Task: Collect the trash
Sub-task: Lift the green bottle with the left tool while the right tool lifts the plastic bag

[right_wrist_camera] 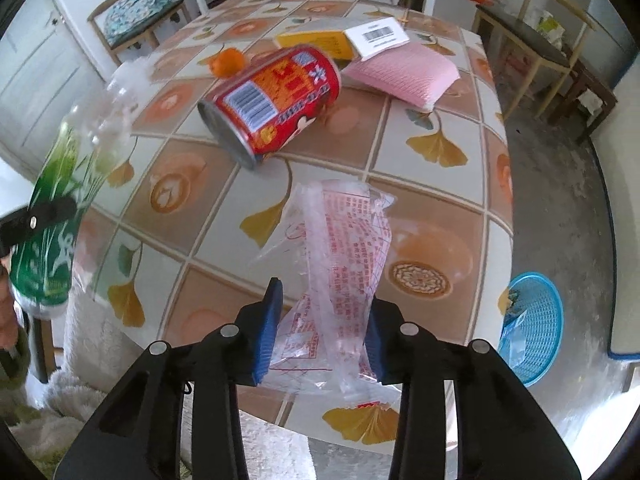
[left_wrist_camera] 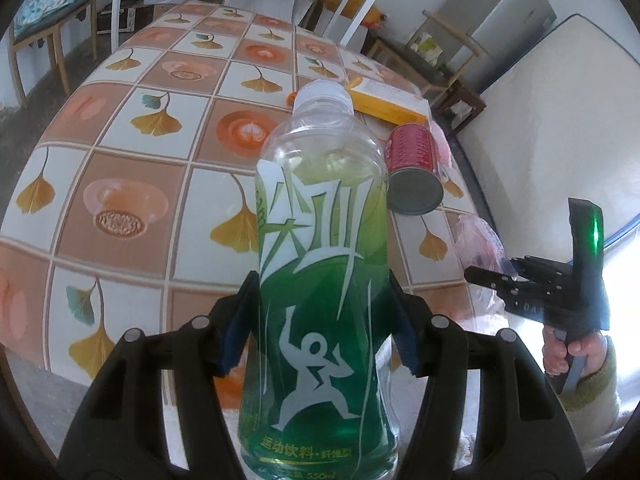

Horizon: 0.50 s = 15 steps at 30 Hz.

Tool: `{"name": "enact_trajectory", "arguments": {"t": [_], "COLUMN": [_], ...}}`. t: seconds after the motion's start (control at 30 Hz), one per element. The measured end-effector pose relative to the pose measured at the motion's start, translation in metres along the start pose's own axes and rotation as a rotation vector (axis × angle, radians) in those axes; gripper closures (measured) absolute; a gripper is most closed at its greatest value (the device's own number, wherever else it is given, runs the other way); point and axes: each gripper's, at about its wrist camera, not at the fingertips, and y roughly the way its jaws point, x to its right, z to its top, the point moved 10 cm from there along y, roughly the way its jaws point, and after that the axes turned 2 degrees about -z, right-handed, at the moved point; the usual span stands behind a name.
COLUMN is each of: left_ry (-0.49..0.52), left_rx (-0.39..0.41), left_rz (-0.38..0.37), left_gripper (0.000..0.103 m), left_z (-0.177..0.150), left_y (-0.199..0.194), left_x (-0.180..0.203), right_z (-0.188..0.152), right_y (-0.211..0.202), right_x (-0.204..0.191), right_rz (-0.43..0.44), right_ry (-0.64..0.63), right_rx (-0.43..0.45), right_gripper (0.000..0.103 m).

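Note:
My left gripper [left_wrist_camera: 320,320] is shut on a green-labelled clear plastic bottle [left_wrist_camera: 320,280] and holds it upright above the table's near edge; the bottle also shows at the left of the right wrist view [right_wrist_camera: 60,208]. My right gripper [right_wrist_camera: 324,336] is shut on a crumpled clear plastic wrapper [right_wrist_camera: 340,256] with red print, lifted over the table's near edge. A red can [right_wrist_camera: 276,100] lies on its side on the tablecloth, also visible in the left wrist view [left_wrist_camera: 414,168]. The right gripper shows at the right of the left wrist view [left_wrist_camera: 472,274].
The table [right_wrist_camera: 436,176] carries a yellow box [right_wrist_camera: 320,42], a pink padded pack [right_wrist_camera: 404,74] and a small orange fruit [right_wrist_camera: 227,62]. A blue mesh basket [right_wrist_camera: 534,324] stands on the floor at the right. Chairs stand around the table.

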Motion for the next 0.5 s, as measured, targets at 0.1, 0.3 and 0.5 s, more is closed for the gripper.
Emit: {"name": "enact_trajectory", "arguments": {"t": [0.1,0.3,0.5], "left_ry": [-0.003,-0.010,0.006], "left_rx": [0.026,0.081,0.144], "left_rz": [-0.022,-0.057,-0.095], "left_gripper": [0.046,0.046,0.046], "left_z": [-0.002,-0.005,-0.007], "left_y": [-0.011,-0.034,-0.062], "left_x": [0.001,0.003,0.015], "right_z": [0.001,0.002,0.006], "right_y": [-0.006,-0.021,-0.050], "right_x": [0.001,0.004,0.006], "right_rz": [0.003,-0.015,-0.015], "right_ry": [0.025,0.054,0.086], "right_rx": [0.007,0.038,0.104], "right_gripper": [0.067,0.068,0.068]}}
